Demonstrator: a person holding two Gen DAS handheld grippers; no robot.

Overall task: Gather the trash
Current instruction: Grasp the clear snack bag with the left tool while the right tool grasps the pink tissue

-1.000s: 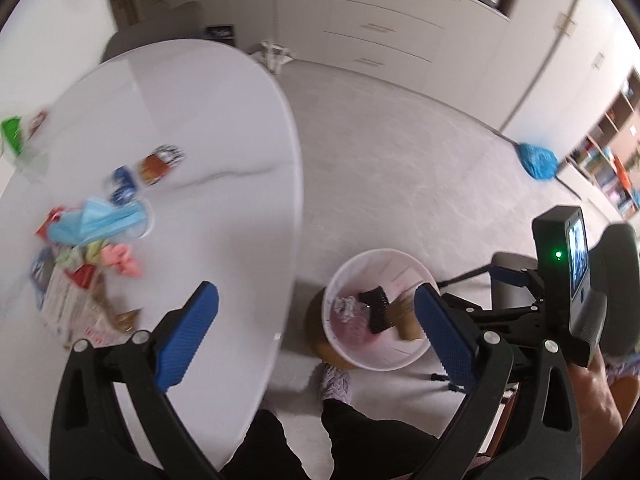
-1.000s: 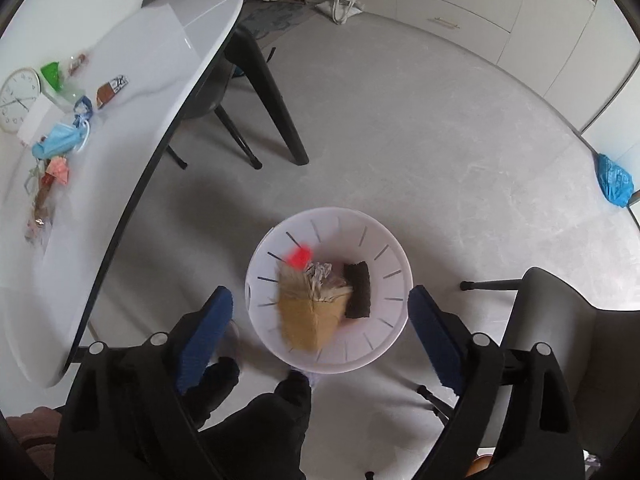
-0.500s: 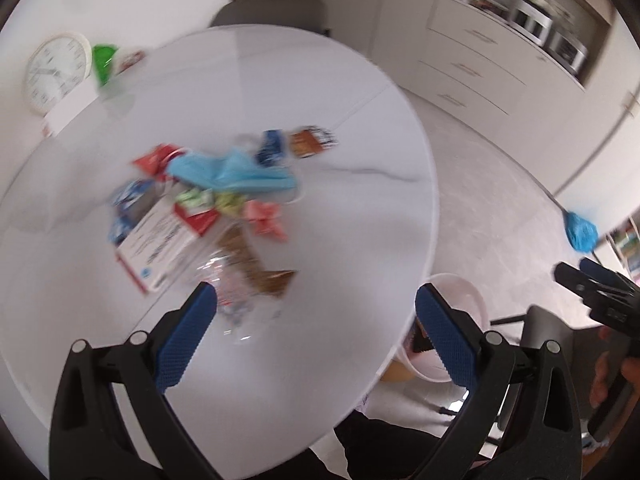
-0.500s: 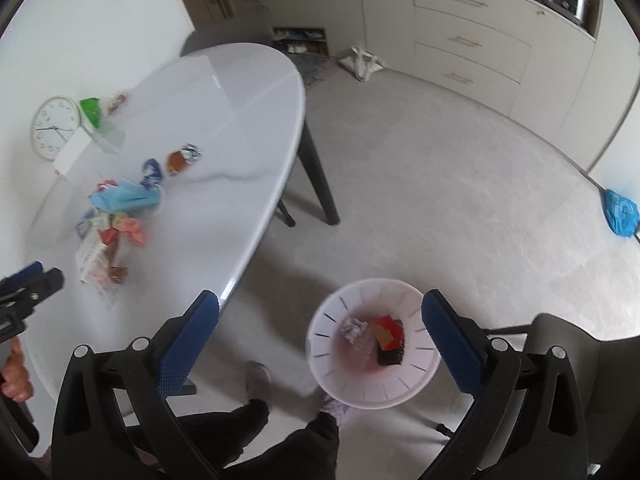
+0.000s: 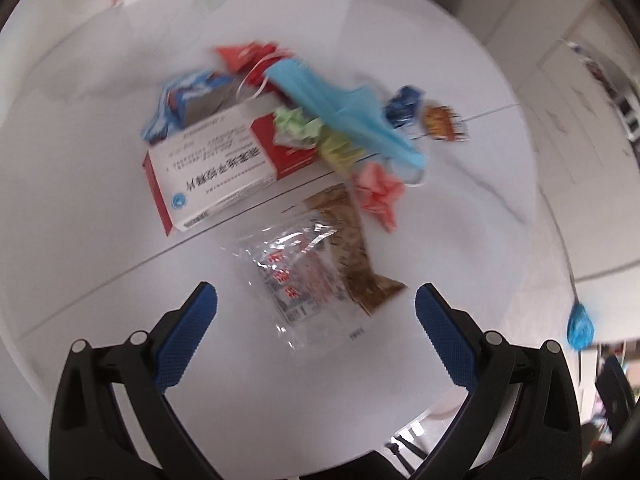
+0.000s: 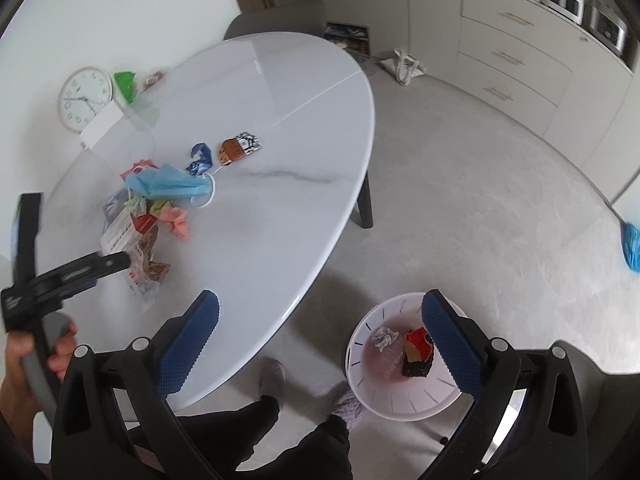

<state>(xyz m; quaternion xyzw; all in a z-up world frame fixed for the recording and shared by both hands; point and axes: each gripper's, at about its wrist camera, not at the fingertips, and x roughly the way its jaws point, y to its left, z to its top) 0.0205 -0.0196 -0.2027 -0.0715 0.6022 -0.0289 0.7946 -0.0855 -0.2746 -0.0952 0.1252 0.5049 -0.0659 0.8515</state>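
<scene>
A pile of trash lies on the white oval table (image 5: 460, 240): a red and white box (image 5: 212, 168), a blue face mask (image 5: 344, 112), pink crumpled paper (image 5: 380, 192), a brown wrapper (image 5: 352, 252) and a clear plastic wrapper (image 5: 300, 276). My left gripper (image 5: 316, 294) hangs open just above the clear wrapper, pointing steeply down, touching nothing. My right gripper (image 6: 320, 300) is open and empty, high over the table's edge. The white bin (image 6: 354, 346) stands on the floor by its right finger, with a red piece (image 6: 416, 338) and other scraps inside.
A blue wrapper (image 6: 200, 158) and an orange wrapper (image 6: 238, 148) lie apart from the pile. A clock (image 6: 82, 98) and a green item (image 6: 126, 82) sit at the table's far side. The person's legs (image 6: 256, 420) and a dark chair (image 6: 580, 400) flank the bin.
My left gripper swung from beside the bin across the table, rolling, and sank over the trash pile. My right gripper rose and pulled back from above the bin, staying open.
</scene>
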